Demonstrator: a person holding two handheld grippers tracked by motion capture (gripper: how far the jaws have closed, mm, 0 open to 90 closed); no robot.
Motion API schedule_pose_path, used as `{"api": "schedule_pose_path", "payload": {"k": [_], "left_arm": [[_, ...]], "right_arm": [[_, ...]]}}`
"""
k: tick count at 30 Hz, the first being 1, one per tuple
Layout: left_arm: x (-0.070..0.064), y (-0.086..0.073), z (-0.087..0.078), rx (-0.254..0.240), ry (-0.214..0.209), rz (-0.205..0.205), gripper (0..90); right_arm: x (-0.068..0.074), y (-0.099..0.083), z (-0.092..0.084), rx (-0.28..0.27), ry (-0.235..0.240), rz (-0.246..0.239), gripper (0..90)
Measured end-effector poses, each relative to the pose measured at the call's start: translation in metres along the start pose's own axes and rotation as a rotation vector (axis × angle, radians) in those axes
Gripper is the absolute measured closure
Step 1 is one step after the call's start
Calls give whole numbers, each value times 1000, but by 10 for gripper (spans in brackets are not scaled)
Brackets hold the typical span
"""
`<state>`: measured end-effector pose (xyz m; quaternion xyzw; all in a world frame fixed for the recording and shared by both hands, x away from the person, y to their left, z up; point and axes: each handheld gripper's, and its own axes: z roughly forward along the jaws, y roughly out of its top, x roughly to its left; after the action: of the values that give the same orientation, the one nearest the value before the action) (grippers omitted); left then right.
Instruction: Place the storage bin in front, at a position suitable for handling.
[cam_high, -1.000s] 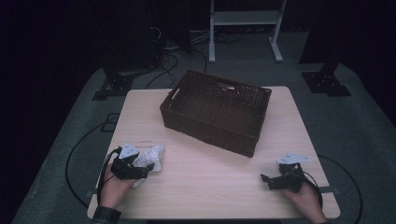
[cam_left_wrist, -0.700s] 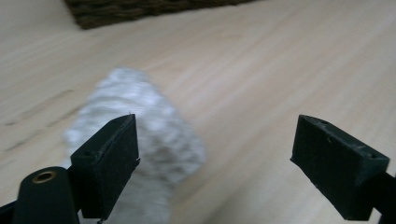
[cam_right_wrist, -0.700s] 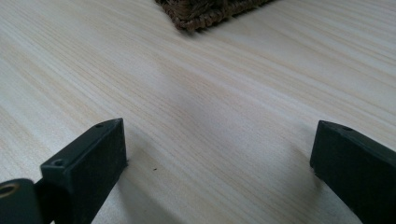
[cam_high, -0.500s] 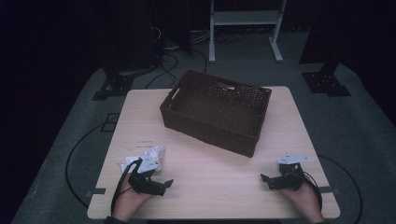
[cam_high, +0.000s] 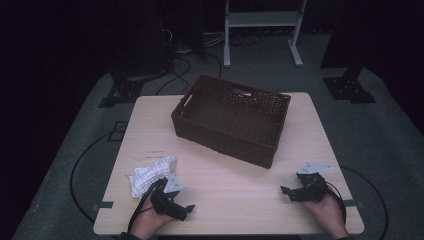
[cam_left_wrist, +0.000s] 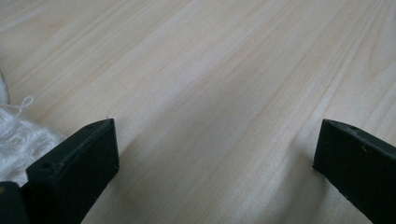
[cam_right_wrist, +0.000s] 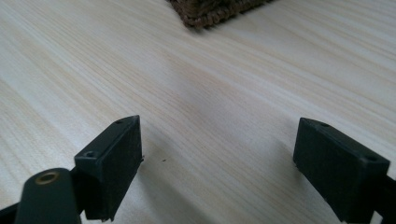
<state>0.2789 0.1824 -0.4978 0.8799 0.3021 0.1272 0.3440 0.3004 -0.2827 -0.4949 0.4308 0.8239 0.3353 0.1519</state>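
Observation:
A crumpled white cloth (cam_high: 150, 175) lies on the wooden table (cam_high: 230, 180) near its front left. My left gripper (cam_high: 186, 208) sits low just right of and nearer than the cloth, apart from it. Its jaws have just been opening and stand open over bare wood. In the left gripper view the left gripper (cam_left_wrist: 217, 135) is wide apart, with the cloth (cam_left_wrist: 18, 140) at the left edge outside the jaws. My right gripper (cam_high: 286, 193) rests at the front right; the right gripper (cam_right_wrist: 219, 128) has just been closing a little, still open, nothing between.
A dark brown wicker basket (cam_high: 232, 117) stands at the back middle of the table, turned at an angle; its near corner (cam_right_wrist: 210, 11) shows in the right gripper view. Cables and stand feet lie on the floor around the table.
My left gripper has let go of the white cloth and moved right and toward the near edge, leaving the cloth on the table. The right hand has kept still.

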Motion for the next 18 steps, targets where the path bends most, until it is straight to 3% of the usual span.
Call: {"api": "schedule_pose_path", "payload": {"k": [2,18], "left_arm": [[1,-4,1,-38,-7,8,0],[1,-4,1,-41,-1,1,0]], "right_arm": [[0,1,-1,-2,6,-2,150],[-5,12,-13,-46,58,-7,152]]}}
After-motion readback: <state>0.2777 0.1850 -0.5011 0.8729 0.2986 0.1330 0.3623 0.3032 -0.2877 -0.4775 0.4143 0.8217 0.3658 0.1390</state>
